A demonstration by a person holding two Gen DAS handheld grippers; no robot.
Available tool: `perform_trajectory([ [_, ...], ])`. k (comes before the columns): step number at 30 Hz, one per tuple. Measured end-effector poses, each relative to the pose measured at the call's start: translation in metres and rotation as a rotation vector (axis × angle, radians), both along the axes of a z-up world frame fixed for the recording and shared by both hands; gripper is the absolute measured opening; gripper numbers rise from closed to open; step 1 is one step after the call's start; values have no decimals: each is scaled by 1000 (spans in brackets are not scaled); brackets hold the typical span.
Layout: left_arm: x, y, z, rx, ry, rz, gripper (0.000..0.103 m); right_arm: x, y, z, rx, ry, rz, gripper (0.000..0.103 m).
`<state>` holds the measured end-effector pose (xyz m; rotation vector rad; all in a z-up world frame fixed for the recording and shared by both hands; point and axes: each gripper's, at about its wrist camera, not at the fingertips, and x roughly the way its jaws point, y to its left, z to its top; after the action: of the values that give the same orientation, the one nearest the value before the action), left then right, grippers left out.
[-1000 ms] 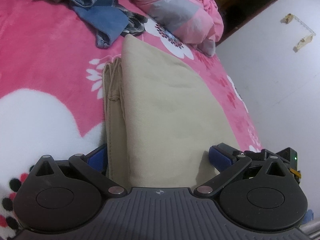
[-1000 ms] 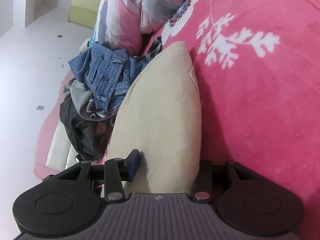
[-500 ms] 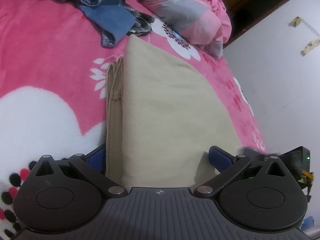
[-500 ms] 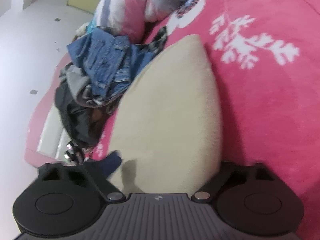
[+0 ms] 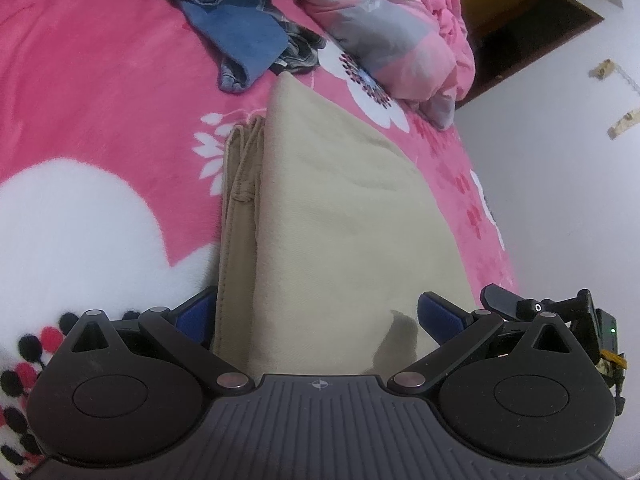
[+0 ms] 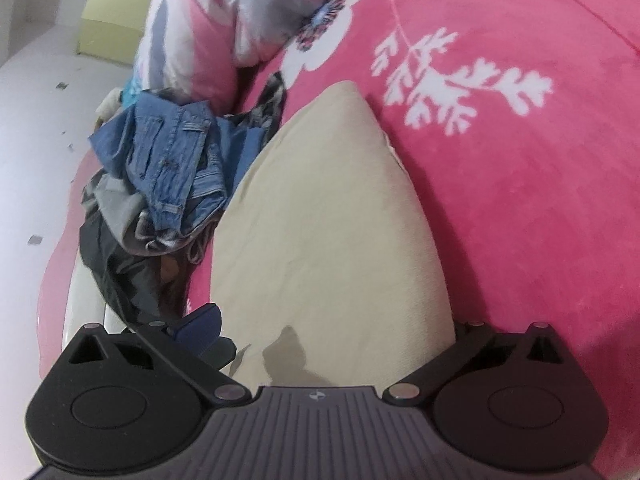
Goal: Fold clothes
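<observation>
Folded beige trousers (image 5: 332, 220) lie on the pink floral blanket (image 5: 100, 92), also in the right wrist view (image 6: 328, 224). My left gripper (image 5: 316, 316) is open, its blue-padded fingers (image 5: 440, 314) standing either side of the near end of the trousers. My right gripper (image 6: 332, 328) is open wide at another edge of the same trousers; its left pad (image 6: 200, 320) shows, the right one is hidden behind the cloth. The right gripper's body also shows at the right of the left wrist view (image 5: 560, 312).
A heap of blue jeans (image 6: 176, 160) and dark and grey clothes (image 6: 116, 240) lies beyond the trousers near the bed's edge. A pink and grey quilt (image 5: 392, 28) is bunched at the far end. White floor (image 5: 560, 180) lies beside the bed.
The right gripper's fingers have spread wider around the trousers' end and the view has shifted slightly. The left gripper stays open in place; the trousers lie still.
</observation>
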<state>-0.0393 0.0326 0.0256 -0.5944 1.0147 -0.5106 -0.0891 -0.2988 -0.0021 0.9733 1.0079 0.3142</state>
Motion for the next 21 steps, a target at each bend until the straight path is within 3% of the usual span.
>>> perform_trajectory([
  [3,1,1,0,-10,12,12,103,1,0,0,3,36,-21,103],
  [15,2,-13,5,95,-7,-20,103,-6,1,4,-10,88,-96,103],
  [21,1,-16,6,114,-3,7,103,-4,7,7,-64,86,-56,103],
])
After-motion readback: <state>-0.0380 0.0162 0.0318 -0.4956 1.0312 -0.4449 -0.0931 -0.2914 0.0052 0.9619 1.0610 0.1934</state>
